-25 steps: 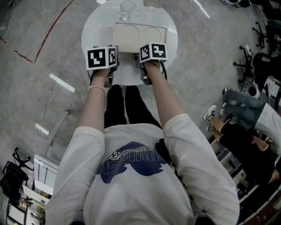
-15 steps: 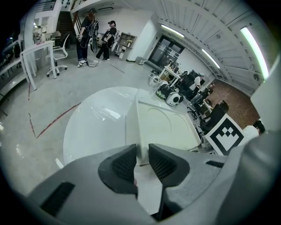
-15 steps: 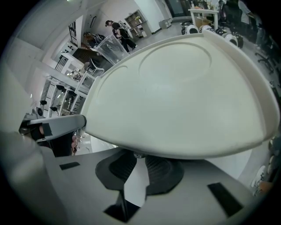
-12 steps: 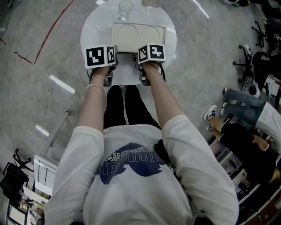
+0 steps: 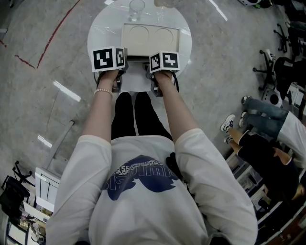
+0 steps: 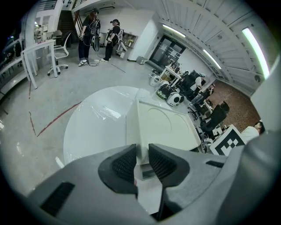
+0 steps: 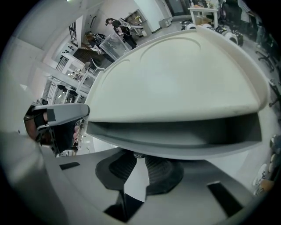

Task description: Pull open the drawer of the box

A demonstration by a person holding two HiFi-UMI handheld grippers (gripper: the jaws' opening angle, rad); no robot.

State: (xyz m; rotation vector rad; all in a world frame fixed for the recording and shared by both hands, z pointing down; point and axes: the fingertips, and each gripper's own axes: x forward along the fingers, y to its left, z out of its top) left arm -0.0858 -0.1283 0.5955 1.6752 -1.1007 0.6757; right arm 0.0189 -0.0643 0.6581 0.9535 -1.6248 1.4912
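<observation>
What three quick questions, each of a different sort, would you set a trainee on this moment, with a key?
1. True or false: the glass stands on top of the box.
2. The left gripper is closed on: A the glass; B the box's front corner; C nothing.
3. Short answer: what does the right gripper pinch?
Key: 1 false, it stands on the table beyond the box. 2 B. 3 the small drawer knob under the box's front.
</observation>
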